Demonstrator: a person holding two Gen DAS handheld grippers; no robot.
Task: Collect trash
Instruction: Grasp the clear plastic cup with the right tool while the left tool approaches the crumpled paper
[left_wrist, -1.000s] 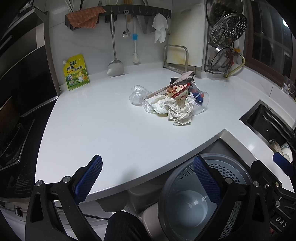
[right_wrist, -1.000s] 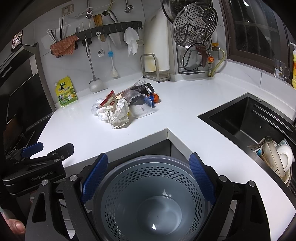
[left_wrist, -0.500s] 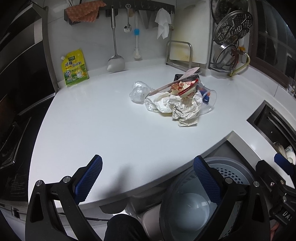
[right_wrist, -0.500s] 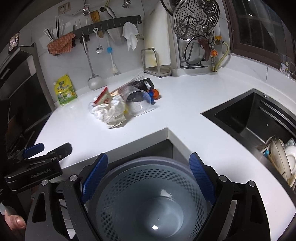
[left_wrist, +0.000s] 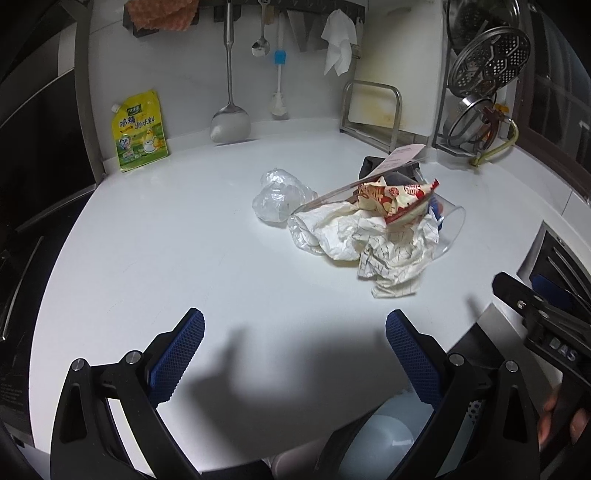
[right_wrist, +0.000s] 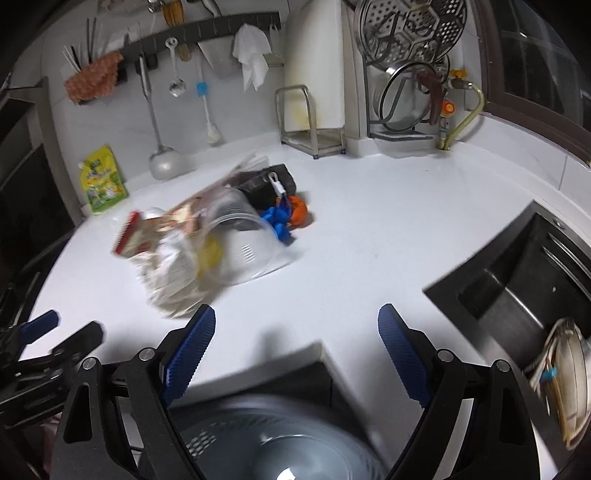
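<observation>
A heap of trash lies on the white counter (left_wrist: 184, 240): crumpled white paper (left_wrist: 384, 247), a red snack wrapper (left_wrist: 399, 201), a clear plastic bag (left_wrist: 277, 199) and a clear plastic cup (right_wrist: 251, 251) on its side, with blue and orange scraps (right_wrist: 291, 218) behind. My left gripper (left_wrist: 295, 350) is open and empty over the counter's front edge, short of the heap. My right gripper (right_wrist: 295, 347) is open and empty, above the grey perforated bin (right_wrist: 280, 443) below the counter corner.
A yellow-green pouch (left_wrist: 140, 133) leans on the back wall. Utensils hang from a rail (left_wrist: 229, 66). A metal rack (left_wrist: 373, 110) and steamer lids (left_wrist: 487, 66) stand at the back right. A dark sink (right_wrist: 517, 295) with dishes lies to the right.
Both grippers have risen and moved forward toward the counter; the trash heap looks larger and nearer, and the bin has slipped lower in both views. The jaws stay open.
</observation>
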